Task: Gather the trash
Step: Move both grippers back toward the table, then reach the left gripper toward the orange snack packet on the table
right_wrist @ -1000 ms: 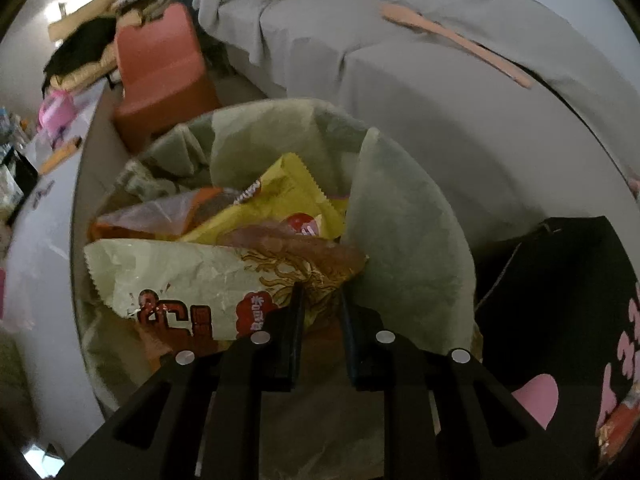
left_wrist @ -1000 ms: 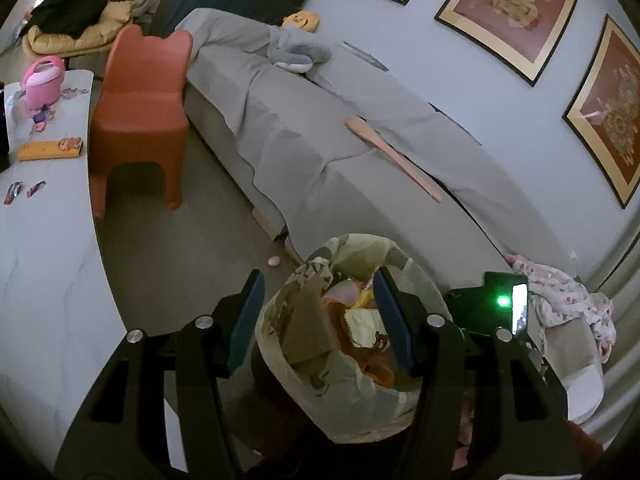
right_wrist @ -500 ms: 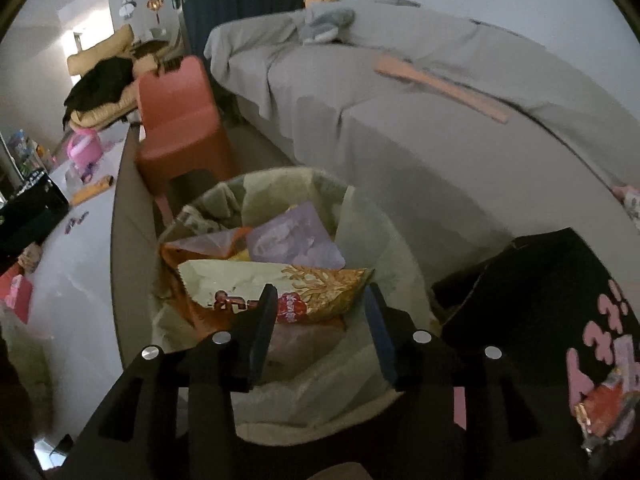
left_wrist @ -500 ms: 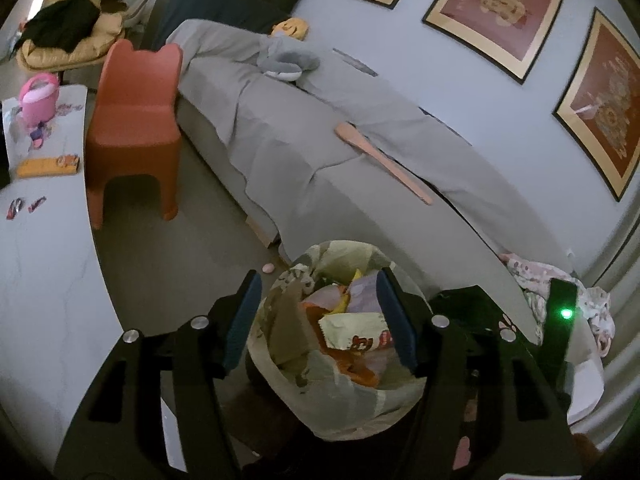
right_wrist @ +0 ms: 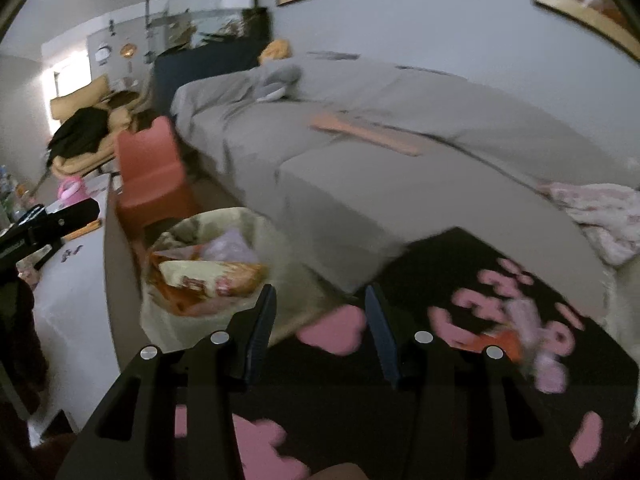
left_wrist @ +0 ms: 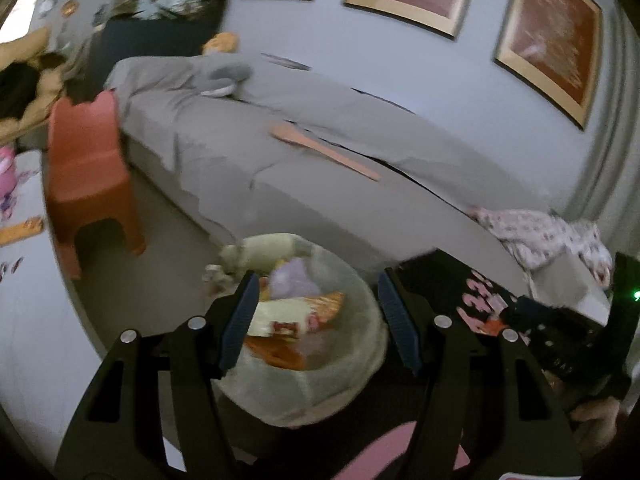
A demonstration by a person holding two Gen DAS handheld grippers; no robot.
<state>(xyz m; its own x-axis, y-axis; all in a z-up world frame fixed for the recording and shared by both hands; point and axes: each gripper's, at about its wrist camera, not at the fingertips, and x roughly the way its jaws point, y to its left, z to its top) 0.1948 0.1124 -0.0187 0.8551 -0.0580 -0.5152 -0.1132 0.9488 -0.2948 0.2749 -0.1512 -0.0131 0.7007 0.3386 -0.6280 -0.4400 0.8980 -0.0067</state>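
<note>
A bin lined with a pale bag (left_wrist: 344,364) stands on the floor by the grey sofa, and it also shows in the right wrist view (right_wrist: 160,320). Snack wrappers lie in it: a cream and red packet (left_wrist: 288,314) (right_wrist: 208,276), an orange one and a purple one (left_wrist: 294,280). My left gripper (left_wrist: 316,312) is open and empty above the bin. My right gripper (right_wrist: 318,328) is open and empty, to the right of the bin, over a black cloth with pink shapes (right_wrist: 500,320). More wrappers (right_wrist: 520,340) lie on that cloth.
A grey covered sofa (left_wrist: 320,168) runs behind the bin with a long pink stick (left_wrist: 324,150) on it. An orange plastic chair (left_wrist: 88,176) stands to the left. A white table (right_wrist: 68,312) lies at the left. A patterned cloth (left_wrist: 544,236) lies at the sofa's right end.
My right gripper let go of the cream and red packet in the bin, opened and drew back up and to the right. My left gripper rose and turned right, still open.
</note>
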